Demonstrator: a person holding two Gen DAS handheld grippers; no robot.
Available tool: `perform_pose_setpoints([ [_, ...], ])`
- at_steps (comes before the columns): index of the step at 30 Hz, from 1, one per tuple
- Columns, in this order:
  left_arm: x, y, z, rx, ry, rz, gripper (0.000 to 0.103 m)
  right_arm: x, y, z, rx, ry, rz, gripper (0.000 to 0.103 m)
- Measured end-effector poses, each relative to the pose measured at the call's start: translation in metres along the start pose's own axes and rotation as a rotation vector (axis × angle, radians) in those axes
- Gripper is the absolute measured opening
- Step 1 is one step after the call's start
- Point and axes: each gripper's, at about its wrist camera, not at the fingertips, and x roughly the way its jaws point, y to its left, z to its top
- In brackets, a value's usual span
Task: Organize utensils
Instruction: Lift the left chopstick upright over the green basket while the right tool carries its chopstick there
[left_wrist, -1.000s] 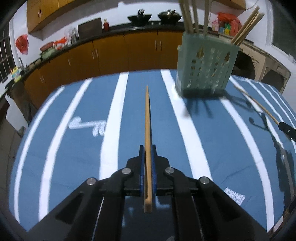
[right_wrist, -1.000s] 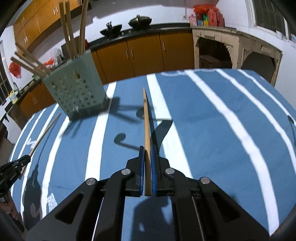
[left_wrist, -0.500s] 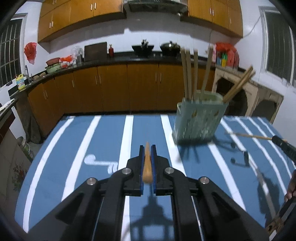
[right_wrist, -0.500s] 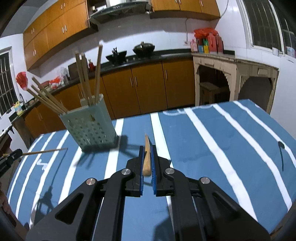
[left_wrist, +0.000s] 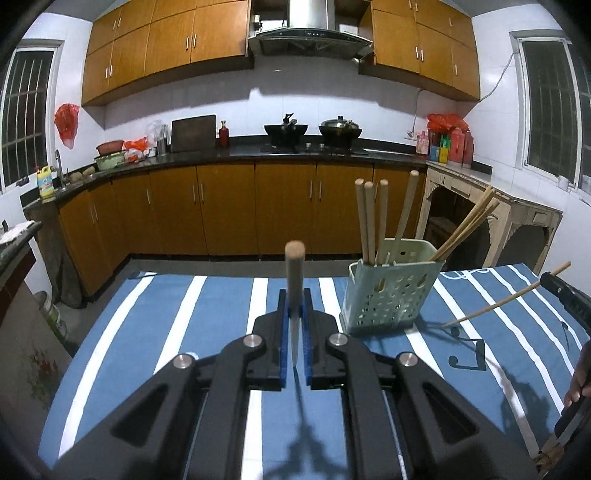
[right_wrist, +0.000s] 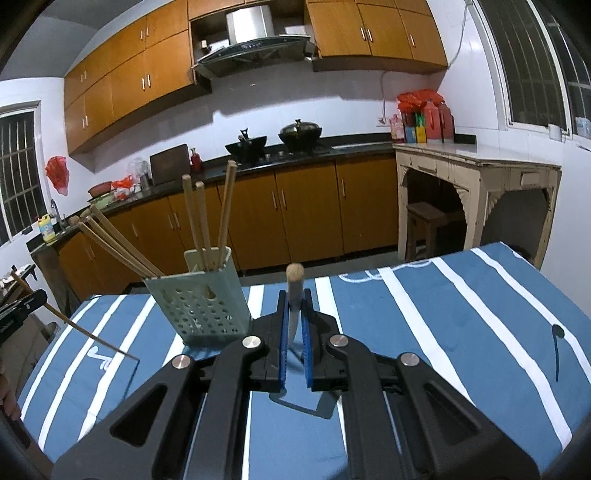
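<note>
Left gripper (left_wrist: 294, 325): blue-padded jaws clenched on a thin wooden chopstick (left_wrist: 294, 273), blunt end pointing toward the camera, held up off the blue white-striped worktop (left_wrist: 177, 325). Right gripper (right_wrist: 294, 325): jaws clenched likewise on a second wooden chopstick (right_wrist: 295, 286), also clear of the cloth. Between the two, standing upright on the worktop, a pale green perforated plastic utensil holder (left_wrist: 389, 291) with several wooden chopsticks (left_wrist: 371, 221) leaning inside it. Behind, brown kitchen cabinets (left_wrist: 229, 206).

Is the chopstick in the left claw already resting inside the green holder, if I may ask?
No, the chopstick is clamped in the left claw, apart from the green holder.
</note>
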Motion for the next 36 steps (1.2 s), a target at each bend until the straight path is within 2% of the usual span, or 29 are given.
perform_pose_setpoints([
  [13,-0.003,-0.001,0.014,-0.007,-0.019,-0.018,0.008,-0.003,0.0,0.011,0.008,-0.017,0.018,0.008],
  [22,-0.014,-0.008,0.031,-0.009,-0.053,-0.07,0.007,-0.01,0.002,0.03,0.026,-0.039,0.072,0.007],
  [28,-0.026,-0.022,0.057,-0.022,-0.103,-0.142,0.007,-0.023,0.008,0.055,0.056,-0.094,0.126,0.007],
  [36,-0.037,-0.058,0.107,-0.018,-0.214,-0.225,0.007,-0.037,0.031,0.098,0.041,-0.189,0.215,0.007],
])
